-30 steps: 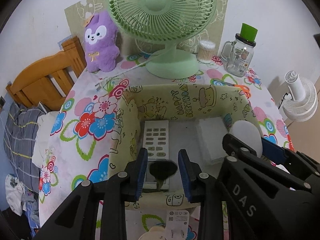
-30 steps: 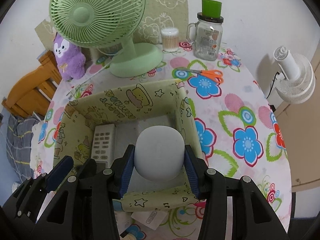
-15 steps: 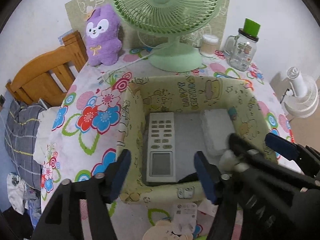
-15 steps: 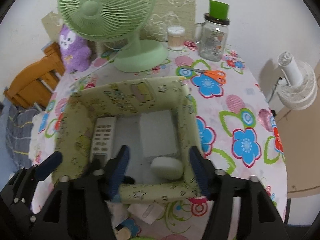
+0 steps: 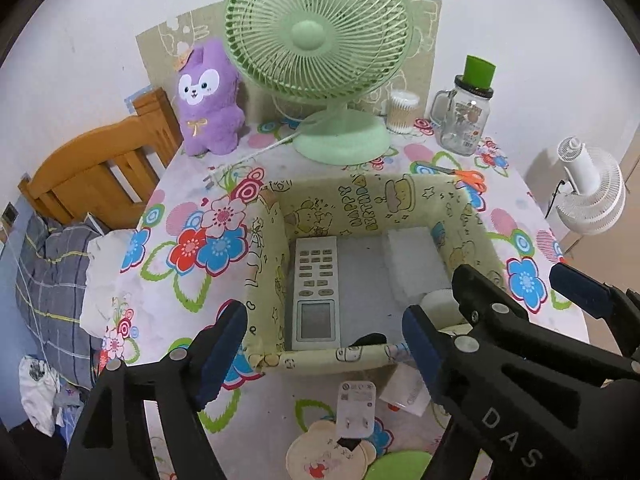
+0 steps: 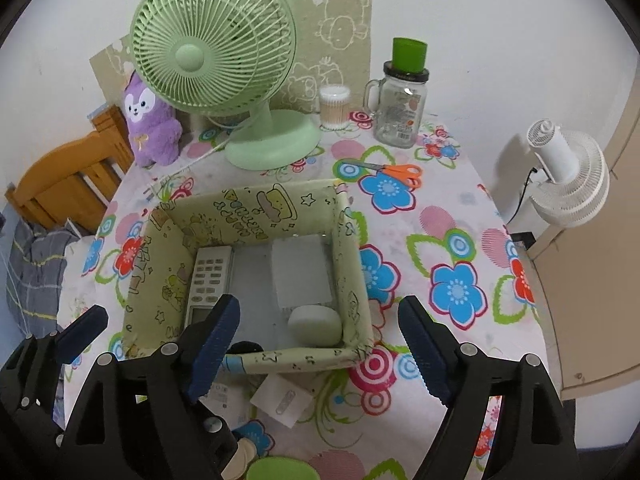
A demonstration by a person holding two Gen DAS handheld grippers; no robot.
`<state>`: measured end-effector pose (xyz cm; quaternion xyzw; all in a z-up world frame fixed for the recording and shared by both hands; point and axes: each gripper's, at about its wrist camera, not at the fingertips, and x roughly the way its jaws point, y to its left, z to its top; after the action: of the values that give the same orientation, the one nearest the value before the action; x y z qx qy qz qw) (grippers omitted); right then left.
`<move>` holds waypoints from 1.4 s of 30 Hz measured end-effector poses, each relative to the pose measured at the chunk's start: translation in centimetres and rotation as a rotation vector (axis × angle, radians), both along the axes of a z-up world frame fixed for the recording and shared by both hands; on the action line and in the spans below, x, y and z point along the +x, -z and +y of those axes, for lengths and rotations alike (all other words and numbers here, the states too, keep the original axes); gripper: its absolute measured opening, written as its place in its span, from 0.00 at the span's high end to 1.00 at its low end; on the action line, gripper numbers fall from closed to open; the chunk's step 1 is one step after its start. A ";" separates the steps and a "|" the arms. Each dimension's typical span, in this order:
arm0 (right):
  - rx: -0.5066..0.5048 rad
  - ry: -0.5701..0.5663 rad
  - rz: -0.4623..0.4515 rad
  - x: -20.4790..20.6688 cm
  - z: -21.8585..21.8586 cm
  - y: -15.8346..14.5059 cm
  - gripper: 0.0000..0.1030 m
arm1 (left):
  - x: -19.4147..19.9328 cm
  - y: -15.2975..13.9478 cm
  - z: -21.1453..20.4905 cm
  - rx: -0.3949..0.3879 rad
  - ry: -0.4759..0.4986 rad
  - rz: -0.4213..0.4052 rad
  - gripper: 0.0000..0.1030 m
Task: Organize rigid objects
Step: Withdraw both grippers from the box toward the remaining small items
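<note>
A yellow-green cartoon-print box (image 5: pixel 372 200) (image 6: pixel 352 256) sits mid-table. In it lie a white remote control (image 5: pixel 316 292) (image 6: pixel 208 280), a flat white pad (image 5: pixel 412 264) (image 6: pixel 300 272), a white rounded object (image 6: pixel 316 324) in the near right corner and a small black object (image 5: pixel 368 340) by the near wall. My left gripper (image 5: pixel 324 352) is open and empty above the box's near edge. My right gripper (image 6: pixel 320 344) is open and empty above the same edge. A white charger plug (image 5: pixel 356 408) lies on the table in front of the box.
A green desk fan (image 5: pixel 320 48), a purple plush (image 5: pixel 208 100), a cotton-swab jar (image 5: pixel 404 110) and a glass mug jar (image 5: pixel 466 120) stand at the back. Orange scissors (image 6: pixel 396 172) lie behind the box. A wooden chair (image 5: pixel 92 176) is left, a white fan (image 6: pixel 564 176) right.
Both grippers have opened and pulled back and up from the box. The white rounded object left the right gripper and the black object left the left gripper; both now lie in the box.
</note>
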<state>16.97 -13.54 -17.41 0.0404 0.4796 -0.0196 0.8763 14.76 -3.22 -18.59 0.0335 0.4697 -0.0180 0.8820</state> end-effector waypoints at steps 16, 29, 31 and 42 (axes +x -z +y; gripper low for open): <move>0.016 0.025 -0.081 -3.5 -1.2 -4.3 0.13 | -3.3 -4.1 -0.9 -0.019 0.014 -0.072 0.14; 0.015 -0.001 -0.117 -5.6 -0.8 -6.4 0.11 | -5.8 -5.8 -0.6 -0.019 0.013 -0.103 0.12; 0.014 -0.003 -0.119 -6.0 -0.7 -6.5 0.11 | -6.2 -5.9 -0.6 -0.020 0.015 -0.105 0.12; 0.001 -0.025 -0.122 -8.0 -0.1 -6.7 0.10 | -8.1 -6.1 -1.0 -0.031 0.063 -0.114 0.10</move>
<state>8.97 -13.68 -10.70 0.0362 0.4258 -0.0060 0.9041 6.66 -4.24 -12.50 0.0356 0.4172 -0.0513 0.9067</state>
